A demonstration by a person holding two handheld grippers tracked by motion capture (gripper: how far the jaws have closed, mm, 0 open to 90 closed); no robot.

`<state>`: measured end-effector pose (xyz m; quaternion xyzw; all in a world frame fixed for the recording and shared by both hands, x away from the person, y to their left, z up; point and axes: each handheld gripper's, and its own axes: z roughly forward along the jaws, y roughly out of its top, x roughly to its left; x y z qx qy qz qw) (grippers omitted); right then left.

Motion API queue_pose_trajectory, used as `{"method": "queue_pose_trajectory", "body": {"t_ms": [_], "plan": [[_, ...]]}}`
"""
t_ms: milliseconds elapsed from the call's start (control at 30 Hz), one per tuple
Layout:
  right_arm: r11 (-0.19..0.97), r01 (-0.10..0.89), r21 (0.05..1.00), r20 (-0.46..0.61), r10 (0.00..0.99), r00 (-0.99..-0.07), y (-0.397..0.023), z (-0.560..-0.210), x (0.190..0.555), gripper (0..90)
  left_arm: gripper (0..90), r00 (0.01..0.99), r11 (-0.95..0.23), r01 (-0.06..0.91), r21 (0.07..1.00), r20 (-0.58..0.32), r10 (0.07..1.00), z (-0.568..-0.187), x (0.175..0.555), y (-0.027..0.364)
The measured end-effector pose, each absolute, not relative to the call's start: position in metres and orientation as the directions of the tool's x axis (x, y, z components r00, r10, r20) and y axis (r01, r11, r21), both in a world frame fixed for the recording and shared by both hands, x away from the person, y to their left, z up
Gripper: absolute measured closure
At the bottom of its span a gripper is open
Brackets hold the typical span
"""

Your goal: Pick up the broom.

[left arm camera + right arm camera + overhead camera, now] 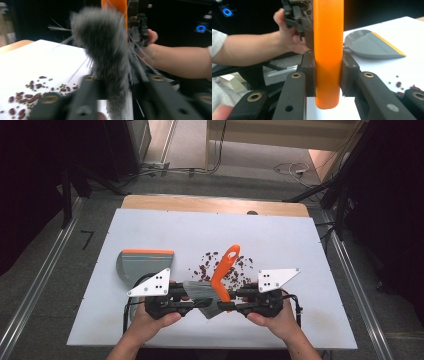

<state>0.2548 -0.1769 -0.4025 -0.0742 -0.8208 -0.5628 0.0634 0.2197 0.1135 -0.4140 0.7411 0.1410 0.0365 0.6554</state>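
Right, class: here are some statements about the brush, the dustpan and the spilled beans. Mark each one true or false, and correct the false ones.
1. The right gripper is shut on the brush's orange handle. True.
2. The dustpan lies to the right of the beans in the high view. False: it lies to their left.
3. The left gripper has grey bristles between its jaws. True.
4. The beans are inside the dustpan. False: they are scattered on the white table.

The left tool [113, 86] clamps grey brush bristles [102, 50] above the white table [45, 60], red beans [30, 92] scattered beside.
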Motion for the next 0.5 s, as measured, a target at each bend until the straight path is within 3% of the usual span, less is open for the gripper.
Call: {"method": "queue_pose_trajectory", "body": {"t_ms": [67, 100, 133, 300, 500], "plan": [[0.371, 0.195, 0.908, 0.182, 0.069, -0.981, -0.178, -0.403, 0.256, 68.4, 48.4, 0.944, -0.09, 0.167, 0.982, -0.133, 0.301, -0.413, 0.219, 0.115], [0.38, 0.194, 0.905, 0.176, 0.083, -0.981, -0.179, -0.404, 0.256, 68.4, 43.4, 0.937, -0.095, 0.164, 0.982, -0.125, 0.326, -0.412, 0.219, 0.118], [0.387, 0.201, 0.9, 0.172, 0.109, -0.979, -0.181, -0.405, 0.259, 68.5, 28.8, 0.925, -0.099, 0.168, 0.981, -0.123, 0.359, -0.412, 0.219, 0.119], [0.406, 0.204, 0.891, 0.139, 0.184, -0.973, -0.186, -0.402, 0.266, 68.5, 8.0, 0.884, -0.104, 0.194, 0.976, -0.127, 0.45, -0.414, 0.219, 0.136], [0.437, 0.216, 0.873, 0.105, 0.263, -0.959, -0.191, -0.4, 0.279, 68.5, 0.0, 0.838, -0.087, 0.212, 0.973, -0.135, 0.529, -0.423, 0.217, 0.162]]}}
